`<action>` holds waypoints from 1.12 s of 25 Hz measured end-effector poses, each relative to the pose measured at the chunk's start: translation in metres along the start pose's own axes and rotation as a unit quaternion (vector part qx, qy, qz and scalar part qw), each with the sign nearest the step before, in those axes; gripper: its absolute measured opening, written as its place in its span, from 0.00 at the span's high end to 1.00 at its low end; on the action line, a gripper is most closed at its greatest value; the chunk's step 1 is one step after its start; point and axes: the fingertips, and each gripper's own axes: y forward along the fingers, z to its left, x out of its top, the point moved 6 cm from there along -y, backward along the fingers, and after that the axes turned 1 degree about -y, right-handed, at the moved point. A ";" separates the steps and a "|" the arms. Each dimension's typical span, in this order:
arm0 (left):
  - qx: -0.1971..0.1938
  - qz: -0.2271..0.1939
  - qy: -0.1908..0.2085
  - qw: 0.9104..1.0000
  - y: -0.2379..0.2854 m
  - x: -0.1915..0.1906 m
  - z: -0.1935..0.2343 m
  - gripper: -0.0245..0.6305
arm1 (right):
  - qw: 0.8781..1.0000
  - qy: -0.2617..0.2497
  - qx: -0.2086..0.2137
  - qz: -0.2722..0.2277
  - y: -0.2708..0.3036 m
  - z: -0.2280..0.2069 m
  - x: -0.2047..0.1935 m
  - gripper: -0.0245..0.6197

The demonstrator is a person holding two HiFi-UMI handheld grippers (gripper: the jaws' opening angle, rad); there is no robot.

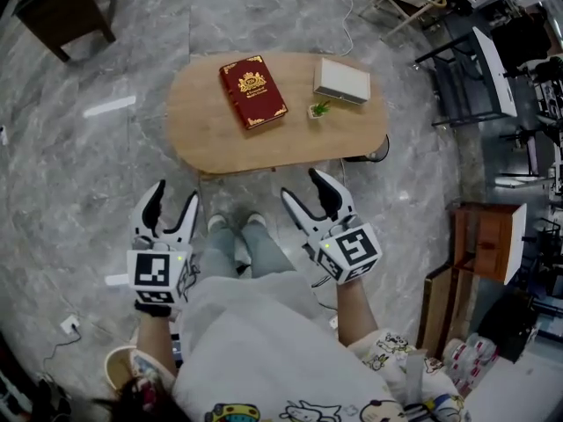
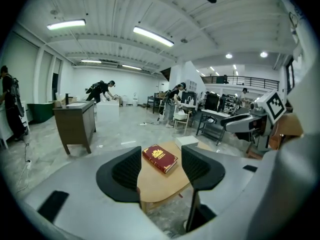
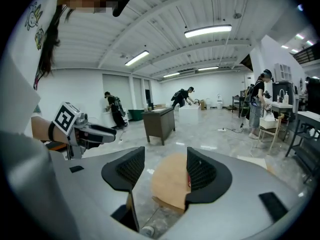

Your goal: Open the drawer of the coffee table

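Both the left gripper and the right gripper we hold open-jawed and empty over the grey marble floor, the oval wooden coffee table just beyond, its tabletop bearing a red book, a white box and a small plant.

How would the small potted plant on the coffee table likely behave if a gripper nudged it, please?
The potted plant looks small and light, so it would probably slide or tip easily on the smooth coffee table. Its leaves seem thin, likely fragile. The white box close behind might stop it.
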 end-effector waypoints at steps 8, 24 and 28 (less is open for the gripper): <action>-0.009 0.028 0.012 0.999 0.015 -0.020 0.007 0.61 | 1.000 0.010 0.008 0.020 0.011 0.000 -0.019 0.60; -0.050 0.129 0.046 0.989 0.108 -0.145 0.019 0.62 | 0.996 0.046 0.052 0.064 0.094 -0.010 -0.117 0.60; -0.063 0.153 0.055 0.985 0.133 -0.188 0.022 0.62 | 0.993 0.060 0.064 0.076 0.115 -0.009 -0.147 0.60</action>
